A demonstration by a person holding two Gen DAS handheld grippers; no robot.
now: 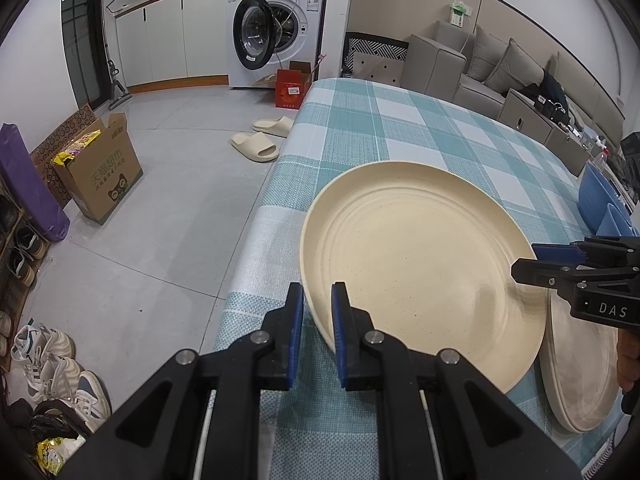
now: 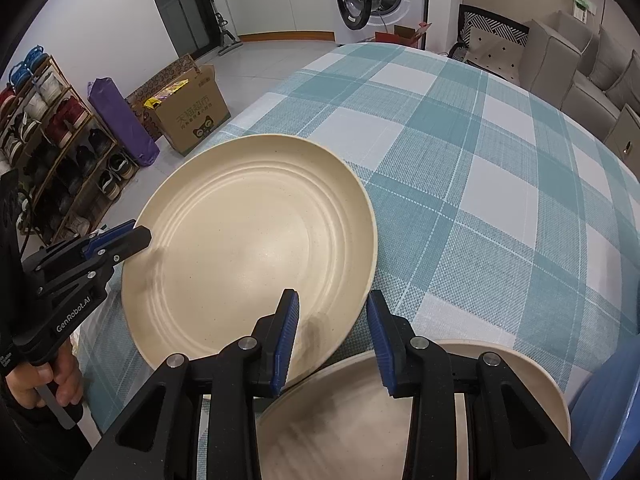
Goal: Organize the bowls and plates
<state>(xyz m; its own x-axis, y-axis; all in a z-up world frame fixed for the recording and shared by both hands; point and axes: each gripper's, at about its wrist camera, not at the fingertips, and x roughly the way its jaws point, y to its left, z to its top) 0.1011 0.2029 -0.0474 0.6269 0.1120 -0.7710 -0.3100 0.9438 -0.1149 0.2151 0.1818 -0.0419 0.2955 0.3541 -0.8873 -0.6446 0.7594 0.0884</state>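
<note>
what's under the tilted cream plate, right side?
The tilted cream plate overlaps the rim of a stack of cream plates lying on the checked tablecloth. Whether they touch, and the cloth beneath, is covered.

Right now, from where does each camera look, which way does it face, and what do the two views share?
Left wrist: sits on the left gripper, looks down at the cream plate whose rim it clamps; the right gripper enters from the right edge.
Right wrist: sits on the right gripper, looks down over the same plate's other rim; the left gripper and a hand show at left.
Shared: cream plate, second plate, checked tablecloth, washing machine.
</note>
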